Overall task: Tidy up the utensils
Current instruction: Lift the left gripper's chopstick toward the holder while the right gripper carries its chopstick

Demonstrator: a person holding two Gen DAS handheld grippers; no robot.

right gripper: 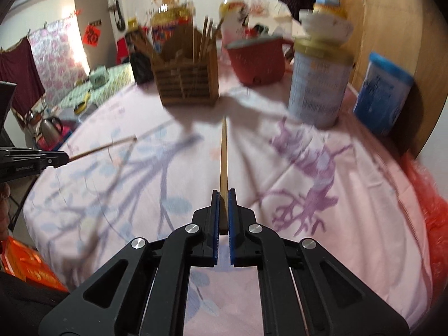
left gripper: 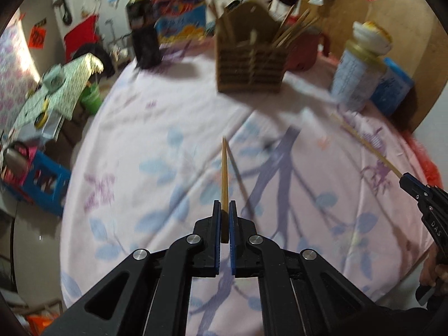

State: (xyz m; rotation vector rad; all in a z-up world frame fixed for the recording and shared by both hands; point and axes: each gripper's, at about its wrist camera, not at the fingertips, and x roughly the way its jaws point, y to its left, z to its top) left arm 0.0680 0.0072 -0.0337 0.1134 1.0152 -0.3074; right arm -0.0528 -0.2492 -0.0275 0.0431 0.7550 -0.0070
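My left gripper (left gripper: 224, 205) is shut on a wooden chopstick (left gripper: 224, 173) that points forward above the table. My right gripper (right gripper: 223, 194) is shut on another wooden chopstick (right gripper: 224, 156), also pointing forward. Both point toward a brown wooden utensil holder (left gripper: 250, 64), also in the right wrist view (right gripper: 187, 79), which stands at the far side with several chopsticks in it. The right gripper (left gripper: 406, 180) and its chopstick (left gripper: 364, 142) show at the right of the left wrist view. The left gripper (right gripper: 65, 159) and its chopstick (right gripper: 103, 148) show at the left of the right wrist view.
The round table has a pink floral cloth (left gripper: 168, 145). Behind the holder stand a red pot (right gripper: 256, 58), a tall tin with bowls on top (right gripper: 319, 84), a blue canister (right gripper: 383, 92), a dark bottle (left gripper: 144, 36) and an oil jug (left gripper: 180, 14).
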